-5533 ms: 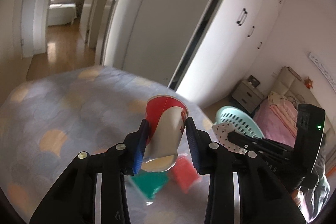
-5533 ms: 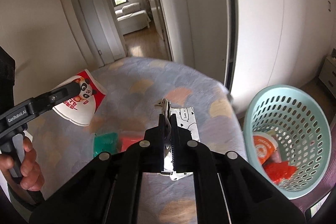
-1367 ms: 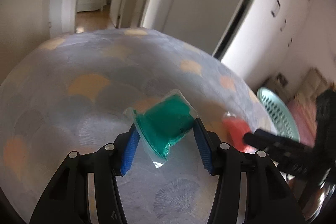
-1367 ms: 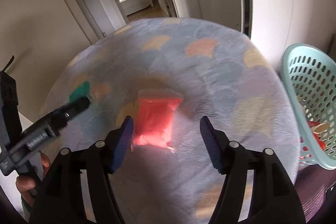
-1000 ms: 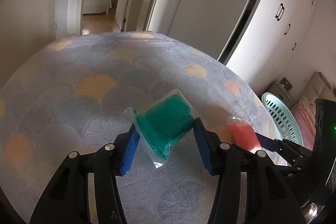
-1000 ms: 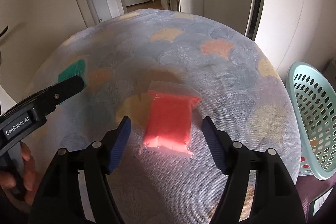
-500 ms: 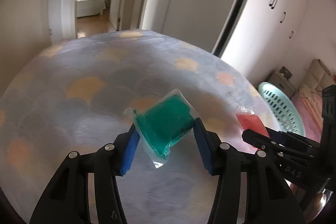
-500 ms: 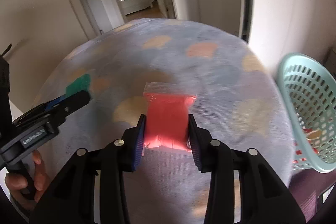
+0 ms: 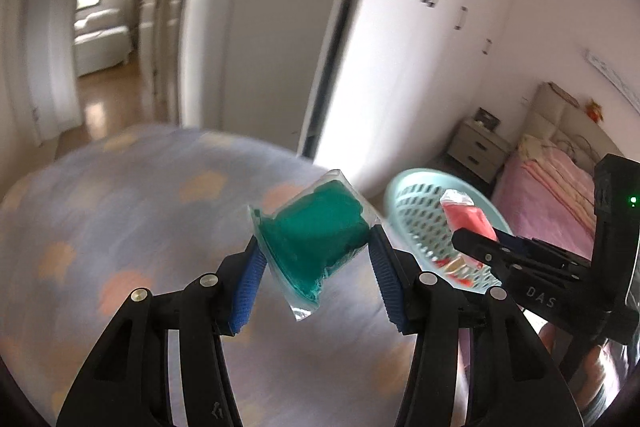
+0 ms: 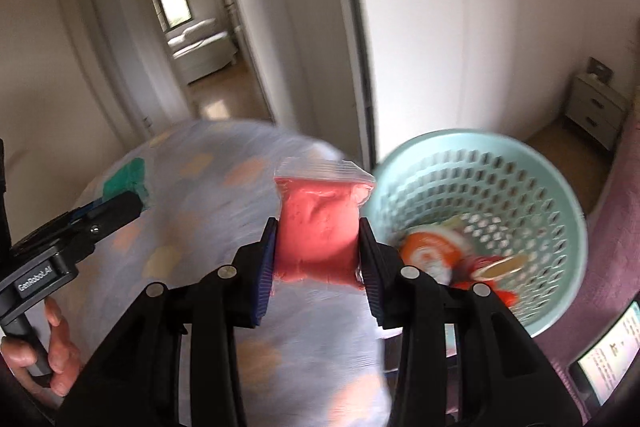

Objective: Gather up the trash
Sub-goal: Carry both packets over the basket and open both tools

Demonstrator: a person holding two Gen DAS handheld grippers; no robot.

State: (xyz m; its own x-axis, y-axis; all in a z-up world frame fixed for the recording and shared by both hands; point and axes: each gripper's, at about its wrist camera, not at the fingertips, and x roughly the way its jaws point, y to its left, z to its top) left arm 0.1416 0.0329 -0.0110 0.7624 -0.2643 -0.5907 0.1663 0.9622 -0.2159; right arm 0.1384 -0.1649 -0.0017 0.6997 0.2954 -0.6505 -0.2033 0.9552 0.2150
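Left gripper (image 9: 316, 259): jaws partly open, both blue pads pressed against the green pouch (image 9: 316, 239), which is gripped and held tilted in the air above the patterned bedspread (image 9: 120, 227), near its right edge.

Right gripper (image 10: 318, 251): jaws have just been closing and now clamp the red pouch (image 10: 318, 223) between the pads. The pouch stands upright, clear of the bedspread, at its right edge, just beside the mint basket (image 10: 500, 163). The basket contains red and orange trash (image 10: 432, 255).
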